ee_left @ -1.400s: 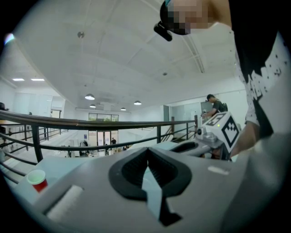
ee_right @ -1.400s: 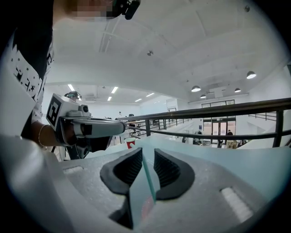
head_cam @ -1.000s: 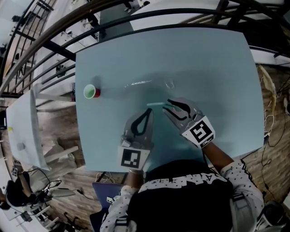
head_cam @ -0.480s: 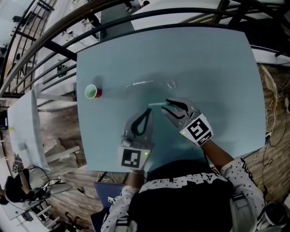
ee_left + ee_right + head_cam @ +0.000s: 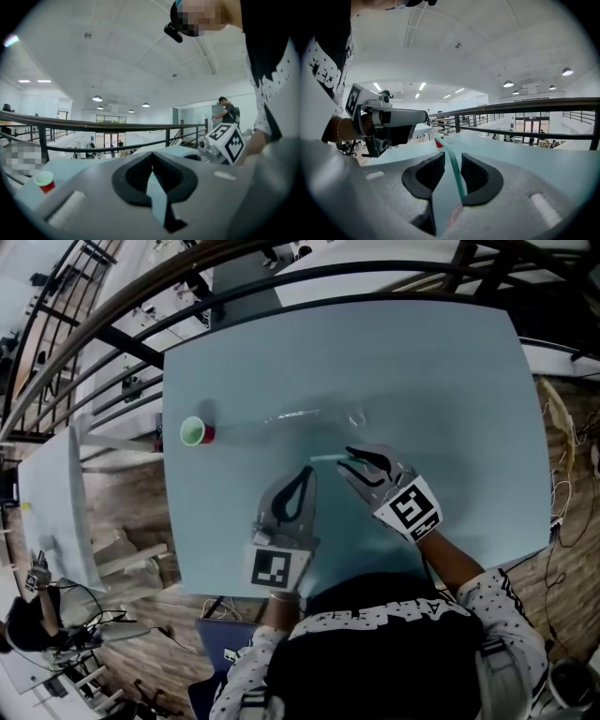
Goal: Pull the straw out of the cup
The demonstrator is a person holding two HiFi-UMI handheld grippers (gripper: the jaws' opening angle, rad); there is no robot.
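A small red cup (image 5: 192,432) with a green inside stands upright near the table's left edge. It also shows in the left gripper view (image 5: 45,180) and, far off, in the right gripper view (image 5: 438,142). A thin green straw (image 5: 328,458) lies flat on the pale blue table (image 5: 422,362), well away from the cup. My right gripper (image 5: 349,457) is at the straw's right end. The straw (image 5: 457,180) runs between its jaws, which are closing, with a gap still showing on either side. My left gripper (image 5: 307,472) rests on the table beside it, shut and empty.
Black railings (image 5: 141,296) curve round the table's far and left sides, with wooden floor below. A second pale table (image 5: 47,502) stands at the left. The straw points toward my left gripper (image 5: 393,126). A person (image 5: 227,110) stands far behind.
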